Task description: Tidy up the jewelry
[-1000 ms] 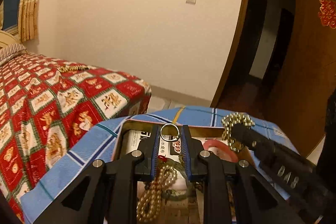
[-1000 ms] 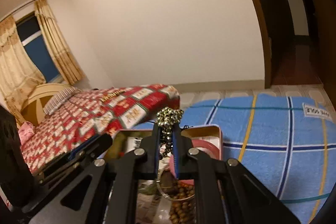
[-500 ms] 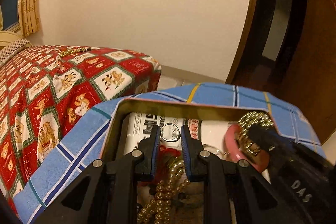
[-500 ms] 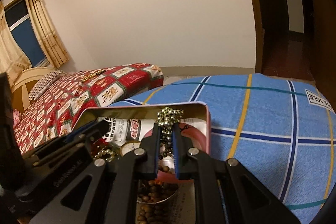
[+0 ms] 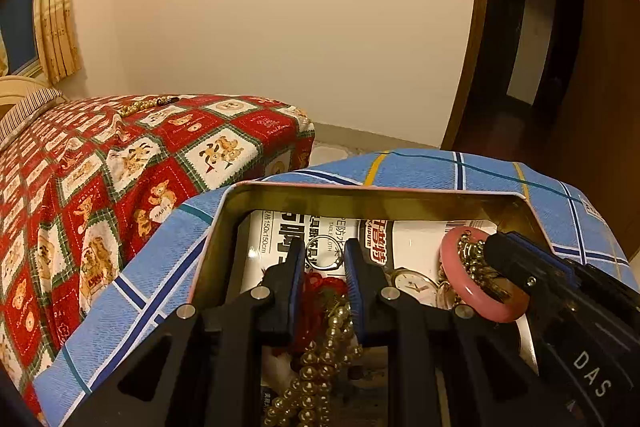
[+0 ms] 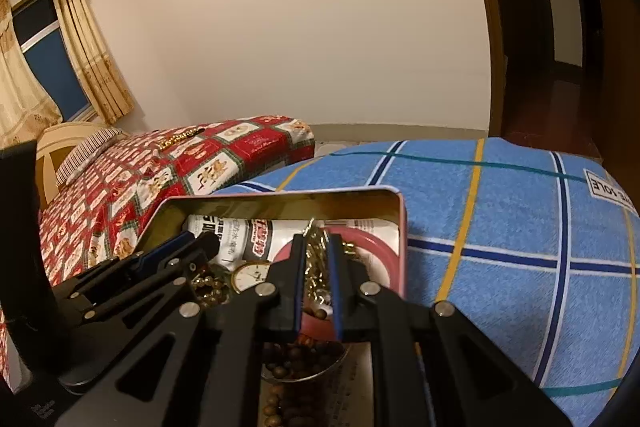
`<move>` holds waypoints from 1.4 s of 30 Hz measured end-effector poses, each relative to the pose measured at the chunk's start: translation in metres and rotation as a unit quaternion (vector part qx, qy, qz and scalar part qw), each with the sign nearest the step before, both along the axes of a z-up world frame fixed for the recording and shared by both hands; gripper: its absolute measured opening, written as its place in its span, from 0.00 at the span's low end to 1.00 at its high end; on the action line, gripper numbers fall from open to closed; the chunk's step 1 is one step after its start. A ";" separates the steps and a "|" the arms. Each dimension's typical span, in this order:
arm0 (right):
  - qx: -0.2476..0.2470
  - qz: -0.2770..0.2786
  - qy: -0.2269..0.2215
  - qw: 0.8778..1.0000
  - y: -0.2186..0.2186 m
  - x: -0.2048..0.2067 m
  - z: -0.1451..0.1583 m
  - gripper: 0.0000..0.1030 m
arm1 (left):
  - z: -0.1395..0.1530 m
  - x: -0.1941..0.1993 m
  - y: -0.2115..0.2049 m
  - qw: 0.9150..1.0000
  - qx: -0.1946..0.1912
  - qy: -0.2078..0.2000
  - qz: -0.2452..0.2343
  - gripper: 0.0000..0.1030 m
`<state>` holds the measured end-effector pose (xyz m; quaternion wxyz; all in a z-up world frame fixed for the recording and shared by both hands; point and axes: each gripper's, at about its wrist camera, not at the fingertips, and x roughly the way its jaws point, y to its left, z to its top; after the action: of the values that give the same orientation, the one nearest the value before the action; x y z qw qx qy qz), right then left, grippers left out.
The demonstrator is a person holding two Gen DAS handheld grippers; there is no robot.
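An open tin box (image 5: 360, 193) lies on a blue plaid cloth (image 5: 420, 167). My left gripper (image 5: 324, 255) is down inside it, shut on a small silver ring (image 5: 323, 258) just above the printed paper lining. Below its fingers lie a pearl-like bead strand (image 5: 320, 367) and a red cord piece (image 5: 320, 287). My right gripper (image 6: 318, 247) is shut on a bunched gold chain (image 6: 316, 267) over a pink bangle (image 6: 376, 247). In the tin (image 6: 280, 197) a small watch (image 6: 250, 275) and brown wooden beads (image 6: 292, 359) also show.
A bed with a red patterned cover (image 5: 120, 167) stands left of the cloth, and a bead bracelet (image 5: 148, 105) lies on it. A dark doorway (image 5: 532, 47) opens at the right. The two grippers are close together inside the tin.
Both grippers have come down into the tin, the left one with the ring and the right one with the gold chain. The views tilted downward, so more of the tin's inside shows.
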<state>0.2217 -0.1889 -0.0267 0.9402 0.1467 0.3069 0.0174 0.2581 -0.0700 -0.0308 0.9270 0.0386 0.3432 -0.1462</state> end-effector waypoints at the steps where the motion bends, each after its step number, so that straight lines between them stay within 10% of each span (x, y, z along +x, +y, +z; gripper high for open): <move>1: 0.002 0.000 -0.001 1.000 0.000 -0.001 0.000 0.14 | 0.000 0.001 0.000 1.000 0.000 -0.001 0.000 0.19; 8: 0.016 -0.019 -0.039 0.999 -0.005 -0.018 0.011 0.19 | -0.001 0.002 0.000 1.000 0.008 0.004 0.002 0.20; 13: 0.008 -0.053 -0.075 0.996 -0.008 -0.036 0.020 0.72 | -0.001 0.001 -0.002 1.000 0.008 0.009 -0.002 0.31; 19: -0.015 -0.081 -0.079 0.993 -0.009 -0.055 0.020 0.75 | 0.008 -0.016 -0.001 1.000 0.010 -0.026 0.009 0.62; 42: -0.067 -0.124 -0.091 0.986 -0.007 -0.100 0.021 0.86 | 0.005 -0.070 0.034 0.997 -0.007 -0.044 0.062 0.63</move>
<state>0.1221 -0.1961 -0.0059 0.9667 0.1181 0.2000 -0.1071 0.1885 -0.0360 -0.0256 0.9487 0.0168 0.3028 -0.0891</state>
